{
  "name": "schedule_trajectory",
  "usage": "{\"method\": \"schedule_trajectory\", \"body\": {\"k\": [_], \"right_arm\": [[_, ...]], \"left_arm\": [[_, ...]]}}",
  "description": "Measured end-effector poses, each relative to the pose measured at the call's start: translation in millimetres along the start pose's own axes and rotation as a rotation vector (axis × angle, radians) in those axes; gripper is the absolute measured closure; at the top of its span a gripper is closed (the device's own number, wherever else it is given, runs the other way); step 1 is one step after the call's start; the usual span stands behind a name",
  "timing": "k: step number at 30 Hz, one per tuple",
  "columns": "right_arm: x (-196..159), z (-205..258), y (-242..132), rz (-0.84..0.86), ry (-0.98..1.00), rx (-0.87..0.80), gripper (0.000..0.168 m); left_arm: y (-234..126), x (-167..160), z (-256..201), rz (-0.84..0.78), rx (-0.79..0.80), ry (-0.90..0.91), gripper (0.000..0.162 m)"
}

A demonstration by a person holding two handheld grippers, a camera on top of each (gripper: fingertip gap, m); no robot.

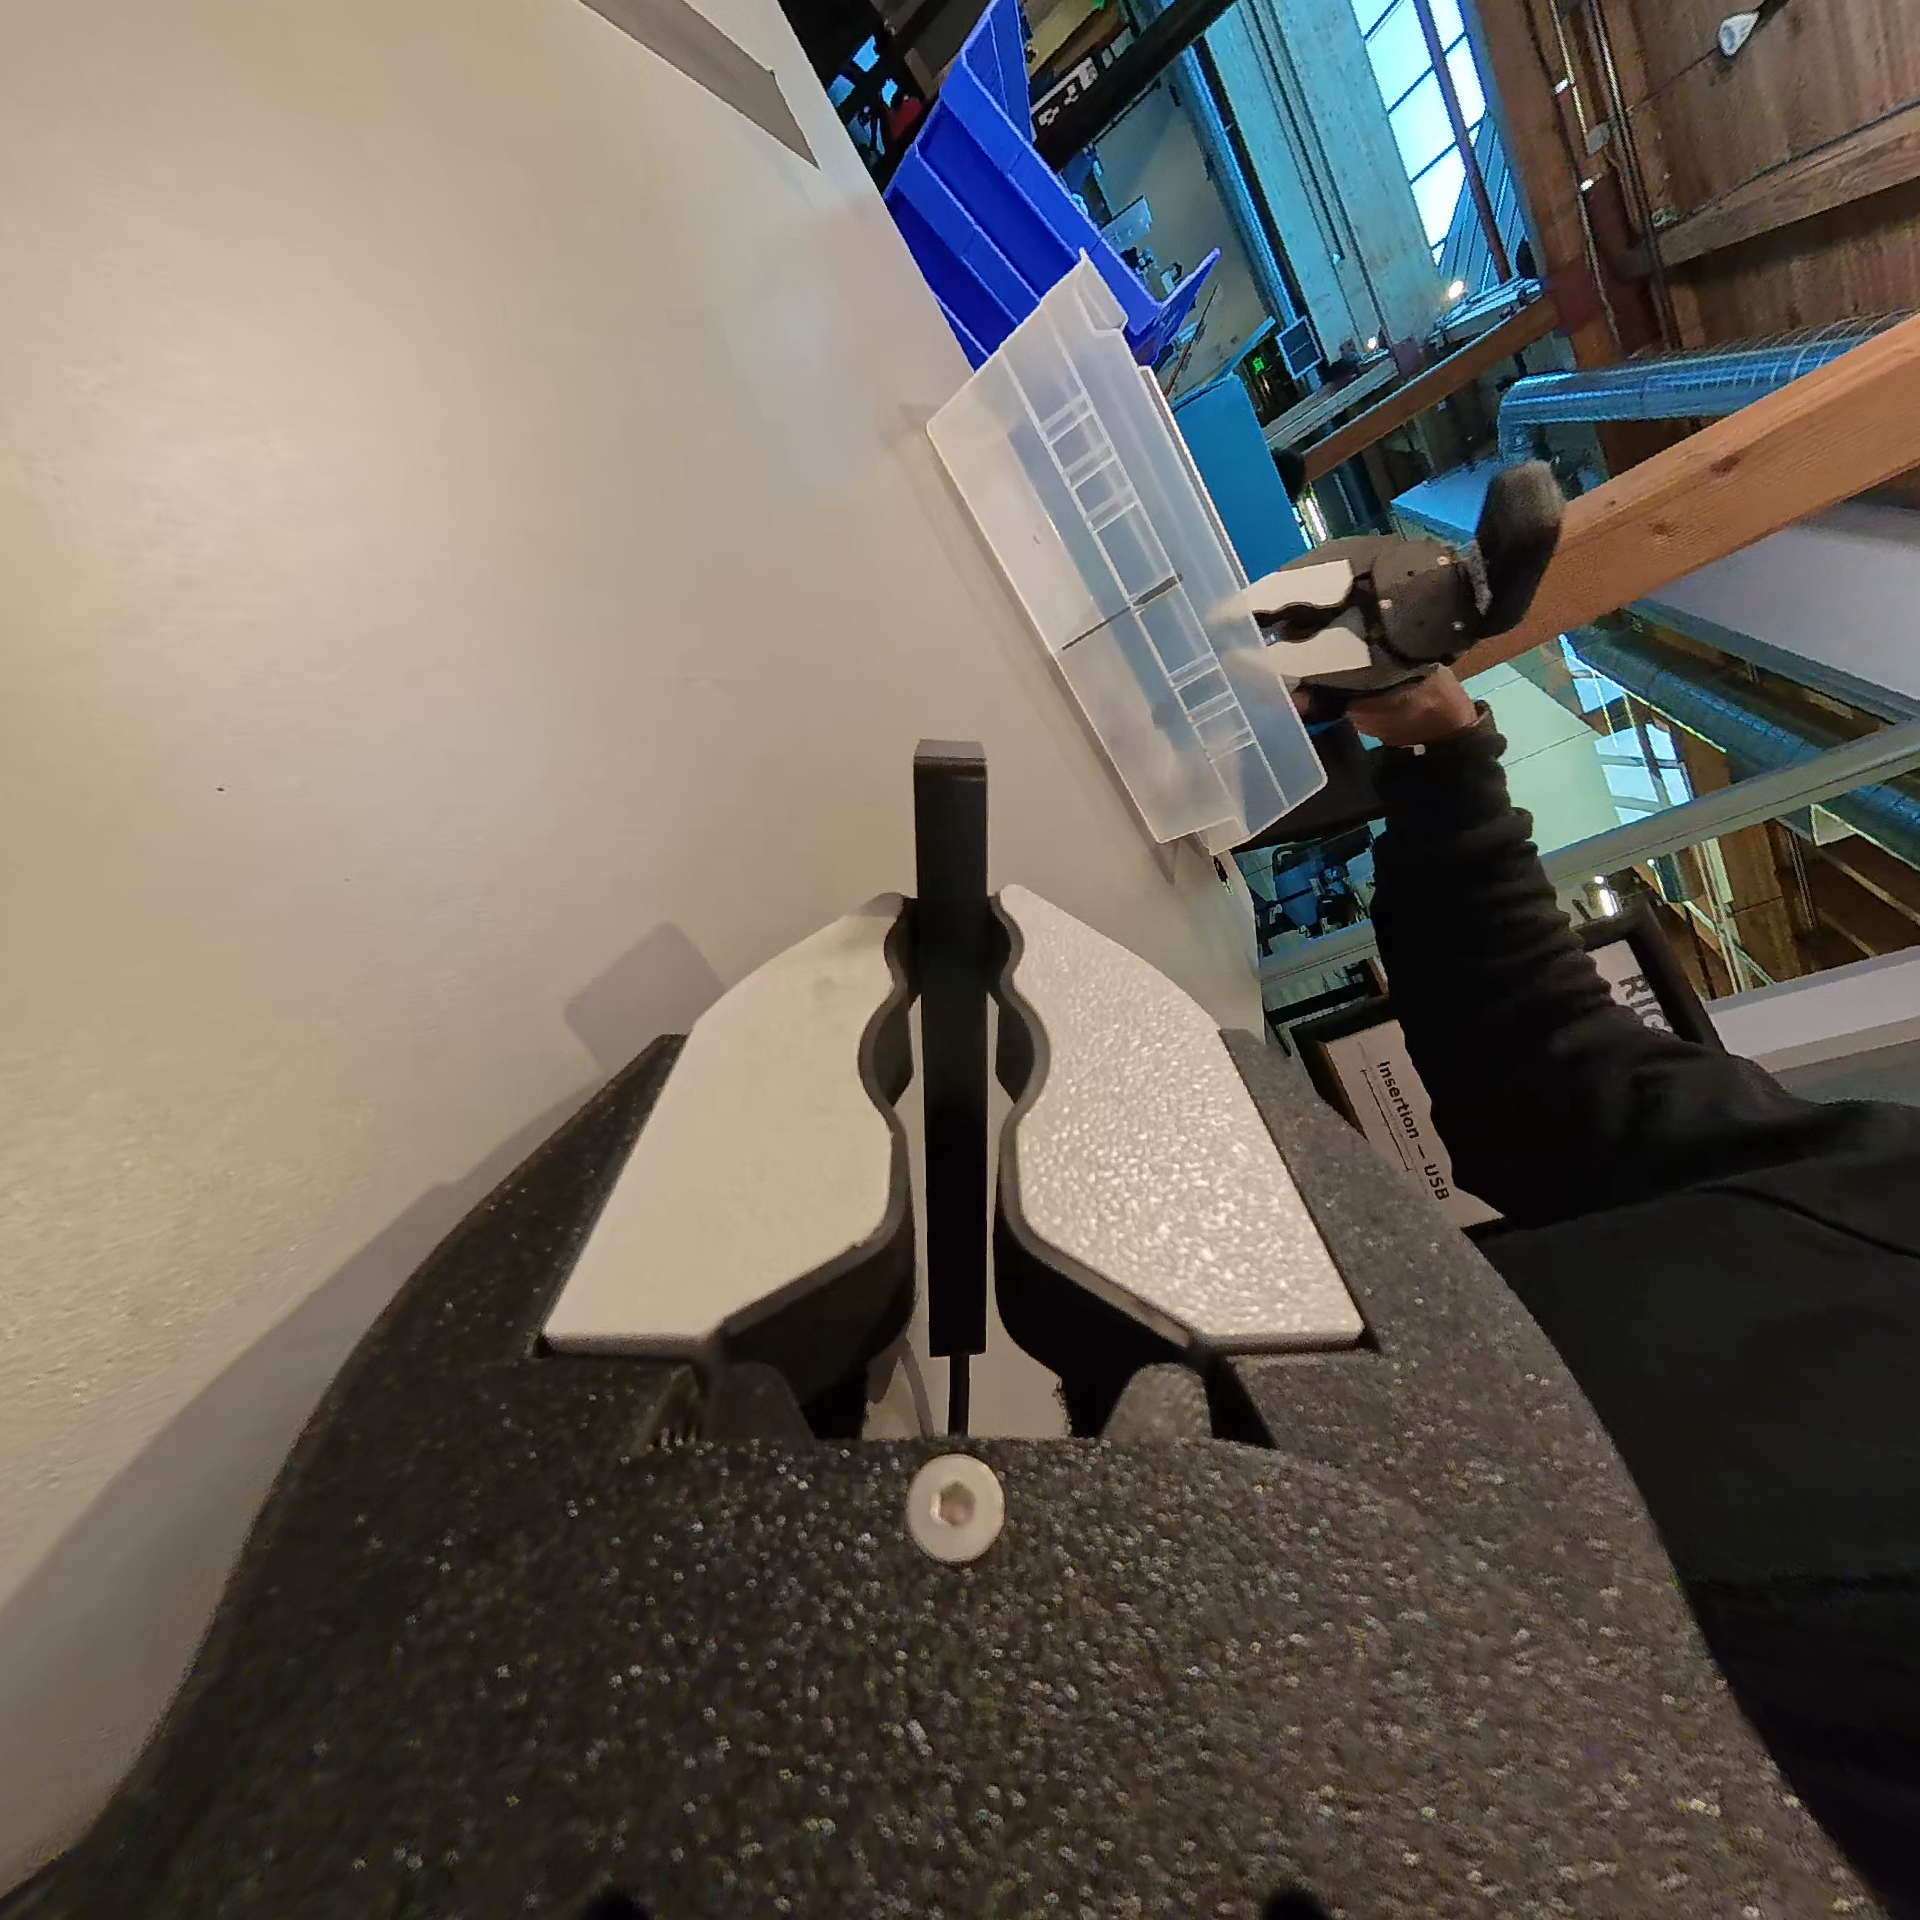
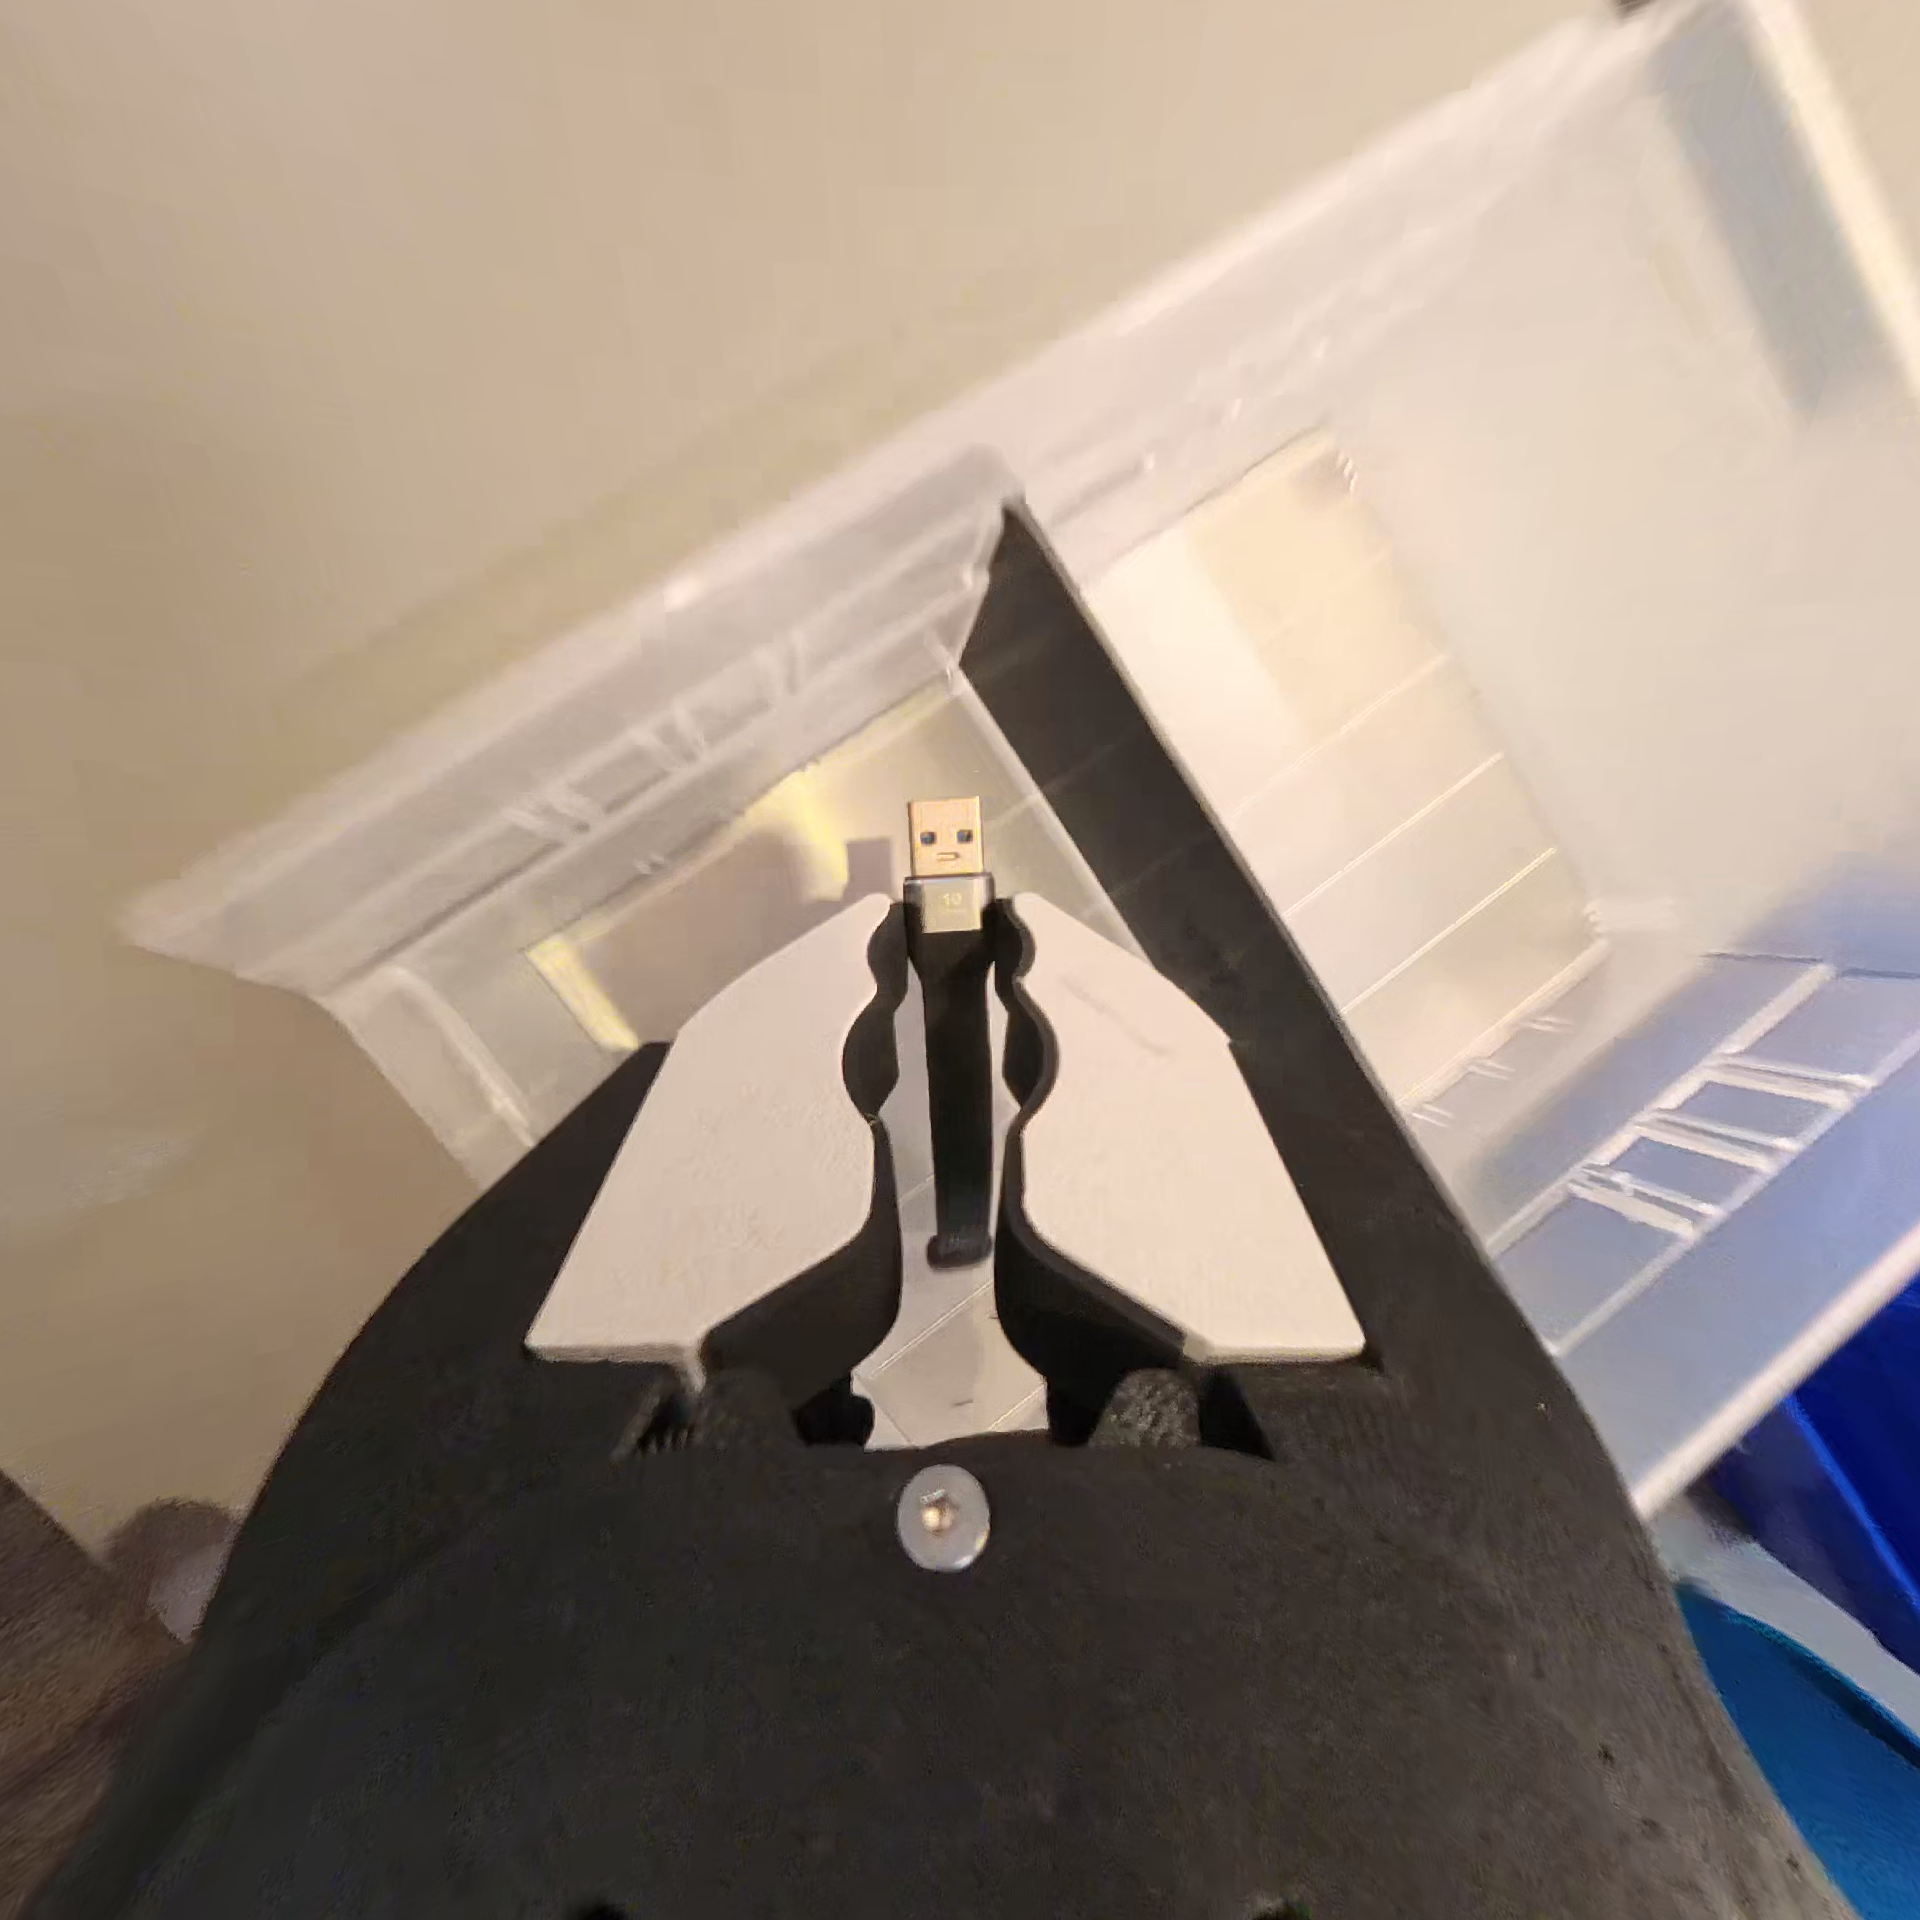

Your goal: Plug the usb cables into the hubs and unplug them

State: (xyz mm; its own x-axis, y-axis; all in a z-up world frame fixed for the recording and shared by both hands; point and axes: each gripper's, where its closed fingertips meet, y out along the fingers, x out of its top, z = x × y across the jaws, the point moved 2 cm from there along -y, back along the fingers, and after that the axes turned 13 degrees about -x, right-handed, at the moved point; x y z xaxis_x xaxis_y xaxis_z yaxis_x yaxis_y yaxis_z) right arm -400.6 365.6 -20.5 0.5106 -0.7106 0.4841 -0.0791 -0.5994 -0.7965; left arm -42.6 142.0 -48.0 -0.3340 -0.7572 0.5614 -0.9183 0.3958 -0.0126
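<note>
In the left wrist view my left gripper (image 1: 951, 909) is shut on a flat black USB hub (image 1: 949, 821), seen edge-on. The hub sticks out past the fingertips, and a thin cable trails from its rear end. It is held above the pale table (image 1: 416, 520). In the right wrist view my right gripper (image 2: 948, 904) is shut on a short black USB cable (image 2: 961, 1091). Its silver plug (image 2: 943, 836) sticks out beyond the fingertips. The right gripper also shows far off in the left wrist view (image 1: 1262, 634), over a clear bin.
A clear plastic bin (image 1: 1091, 540) lies on the table; it fills the right wrist view (image 2: 1455, 727), with a black slanted piece (image 2: 1091, 727) in it. Blue bins (image 1: 987, 197) stand beyond it. A person's black sleeve (image 1: 1507, 935) and a labelled box (image 1: 1392, 1122) are at the right. One gripper's finger ends stand about 40 cm off the other's.
</note>
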Motion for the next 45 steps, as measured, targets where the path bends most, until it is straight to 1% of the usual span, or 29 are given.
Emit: {"method": "schedule_trajectory", "body": {"k": [2,4,5,6,9,12,15,17,19,20,22,25,28,31,33,36,38,39,41,43,45], "right_arm": [[-13,1,13,0.044,0.013,0.009,0.153],[-22,-2,21,0.079,0.035,-0.029,0.153],[-25,-3,22,0.095,0.045,-0.044,0.15],[-27,-5,21,0.109,0.057,-0.067,0.14],[-29,-17,10,0.131,0.088,-0.15,0.125],[-22,-28,-12,0.122,0.123,-0.241,0.121],[11,-13,-39,0.012,0.079,-0.286,0.124],[38,11,-49,-0.055,0.014,-0.273,0.126],[65,44,-49,-0.111,-0.065,-0.223,0.126],[78,61,-47,-0.142,-0.098,-0.187,0.126],[105,93,-42,-0.21,-0.136,-0.111,0.127],[141,135,-32,-0.3,-0.175,-0.011,0.127],[169,173,-14,-0.373,-0.208,0.085,0.127],[191,200,8,-0.435,-0.195,0.178,0.127],[204,211,23,-0.466,-0.178,0.225,0.127],[221,216,44,-0.505,-0.151,0.269,0.127],[231,216,53,-0.526,-0.138,0.292,0.127],[234,214,57,-0.528,-0.132,0.3,0.127],[239,209,66,-0.523,-0.11,0.309,0.127],[242,205,73,-0.532,-0.085,0.313,0.127],[243,205,77,-0.55,-0.063,0.326,0.127]], "left_arm": [[0,0,0,0.003,0.0,0.002,0.151],[1,-1,0,0.006,-0.002,0.002,0.151],[1,-1,0,0.005,-0.002,0.001,0.151],[0,0,0,0.004,-0.003,0.002,0.151],[0,0,0,-0.004,-0.001,0.003,0.152],[-1,-1,2,-0.004,0.022,-0.009,0.151],[0,-2,3,0.002,0.033,-0.01,0.151],[0,-2,4,0.004,0.043,-0.01,0.151],[1,-4,6,0.012,0.052,-0.023,0.151],[1,-5,7,0.016,0.06,-0.035,0.149],[-1,-3,12,-0.007,0.093,-0.056,0.136],[-3,1,13,-0.029,0.11,-0.051,0.117],[-2,4,10,-0.012,0.132,-0.011,0.096],[-3,11,0,-0.001,0.151,0.07,0.087],[-5,18,-7,-0.026,0.16,0.117,0.081],[-11,27,-26,-0.065,0.088,0.122,0.081],[-20,28,-43,-0.055,0.053,0.147,0.081],[-26,24,-49,-0.031,0.073,0.173,0.081],[-41,6,-53,0.072,0.202,0.235,0.087],[-52,-19,-53,0.182,0.348,0.301,0.088],[-57,-52,-49,0.308,0.456,0.312,0.086]]}}
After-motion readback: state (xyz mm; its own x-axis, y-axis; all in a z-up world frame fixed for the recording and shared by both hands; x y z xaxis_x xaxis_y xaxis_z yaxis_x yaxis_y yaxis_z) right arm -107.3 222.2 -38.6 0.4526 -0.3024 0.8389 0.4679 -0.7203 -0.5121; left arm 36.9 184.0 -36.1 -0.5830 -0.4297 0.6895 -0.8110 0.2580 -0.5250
